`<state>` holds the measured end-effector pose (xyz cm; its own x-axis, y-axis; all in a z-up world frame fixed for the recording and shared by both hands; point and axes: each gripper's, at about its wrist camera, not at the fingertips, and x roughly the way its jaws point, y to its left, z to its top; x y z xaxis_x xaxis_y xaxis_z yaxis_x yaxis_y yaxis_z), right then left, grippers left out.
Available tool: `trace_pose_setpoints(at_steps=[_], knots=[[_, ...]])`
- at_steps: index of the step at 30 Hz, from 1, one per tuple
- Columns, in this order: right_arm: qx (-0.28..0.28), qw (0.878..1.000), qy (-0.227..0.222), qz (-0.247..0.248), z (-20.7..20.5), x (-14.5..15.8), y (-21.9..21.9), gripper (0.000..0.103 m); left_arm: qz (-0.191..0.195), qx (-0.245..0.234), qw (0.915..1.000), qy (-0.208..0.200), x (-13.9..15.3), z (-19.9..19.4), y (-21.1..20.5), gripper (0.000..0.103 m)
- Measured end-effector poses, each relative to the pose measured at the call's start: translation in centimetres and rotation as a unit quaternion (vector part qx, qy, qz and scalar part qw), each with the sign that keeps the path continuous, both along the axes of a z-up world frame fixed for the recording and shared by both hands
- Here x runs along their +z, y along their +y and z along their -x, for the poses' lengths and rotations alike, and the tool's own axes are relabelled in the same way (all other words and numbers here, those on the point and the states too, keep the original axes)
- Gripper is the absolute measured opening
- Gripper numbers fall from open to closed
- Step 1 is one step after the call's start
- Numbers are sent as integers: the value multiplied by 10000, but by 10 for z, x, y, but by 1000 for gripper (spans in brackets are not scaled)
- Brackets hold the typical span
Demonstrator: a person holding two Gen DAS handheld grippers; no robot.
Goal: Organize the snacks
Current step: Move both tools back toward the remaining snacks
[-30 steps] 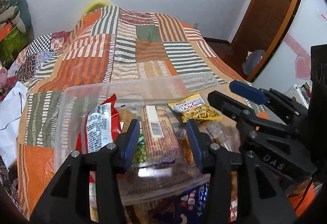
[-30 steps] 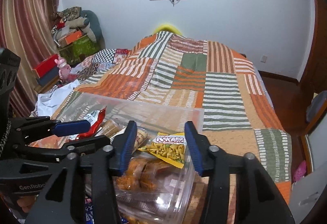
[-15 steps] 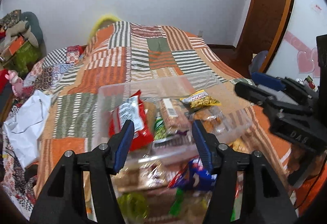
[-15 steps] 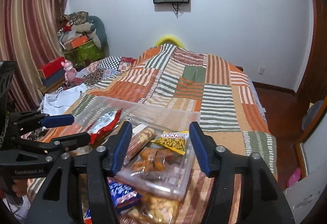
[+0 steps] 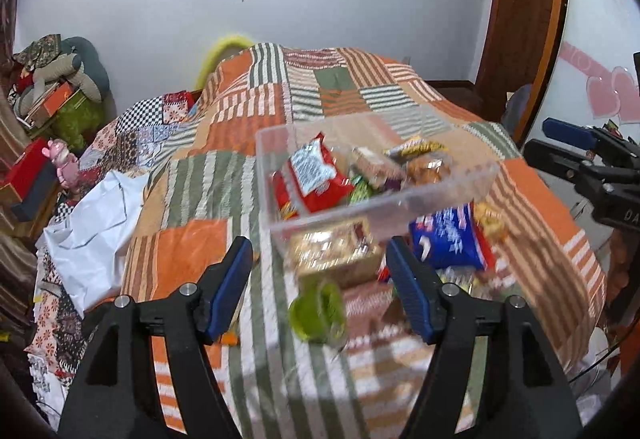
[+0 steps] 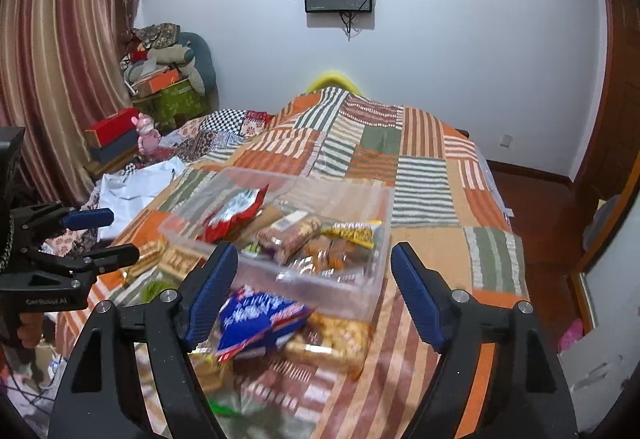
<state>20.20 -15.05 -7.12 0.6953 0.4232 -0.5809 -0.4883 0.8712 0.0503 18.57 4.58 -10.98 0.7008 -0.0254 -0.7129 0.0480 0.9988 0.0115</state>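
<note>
A clear plastic bin (image 5: 476, 181) (image 6: 378, 281) sits on the patchwork bed and holds a red packet (image 5: 314, 175) (image 6: 232, 213), a biscuit pack (image 6: 290, 233), a yellow packet (image 6: 354, 233) and other snacks. Loose snacks lie in front of it: a blue packet (image 5: 446, 237) (image 6: 256, 321), a gold biscuit pack (image 5: 334, 253), a cracker pack (image 6: 338, 335) and a green item (image 5: 318, 313). My left gripper (image 5: 320, 291) is open and empty, held back above the loose snacks. My right gripper (image 6: 314, 291) is open and empty, near the bin's front.
The bed's orange and green quilt (image 6: 420, 175) stretches to the far wall. A white bag (image 5: 94, 227) lies at the bed's left edge. Boxes and a pink toy (image 6: 146, 131) are piled at left. A wooden door (image 5: 520, 11) stands at right.
Both grippers have pulled back and up from the bin and opened wider. The loose snacks in front of the bin have come into view.
</note>
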Motion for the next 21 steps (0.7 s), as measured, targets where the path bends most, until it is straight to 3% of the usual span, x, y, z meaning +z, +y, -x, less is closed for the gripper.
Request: trace_pose_setpoints(at_steps=[9,15,21], knots=[[105,9985,460,-278,19,-22,13,78,247,72,9994,249,-27,23,13,69],[209,9975,637,-205,32,-42,29,82,501,150,9978,402,-43,32,24,69],[311,9931,1098,-253,34,-69,43,82,700,282,9959,501,-55,32,34,69]])
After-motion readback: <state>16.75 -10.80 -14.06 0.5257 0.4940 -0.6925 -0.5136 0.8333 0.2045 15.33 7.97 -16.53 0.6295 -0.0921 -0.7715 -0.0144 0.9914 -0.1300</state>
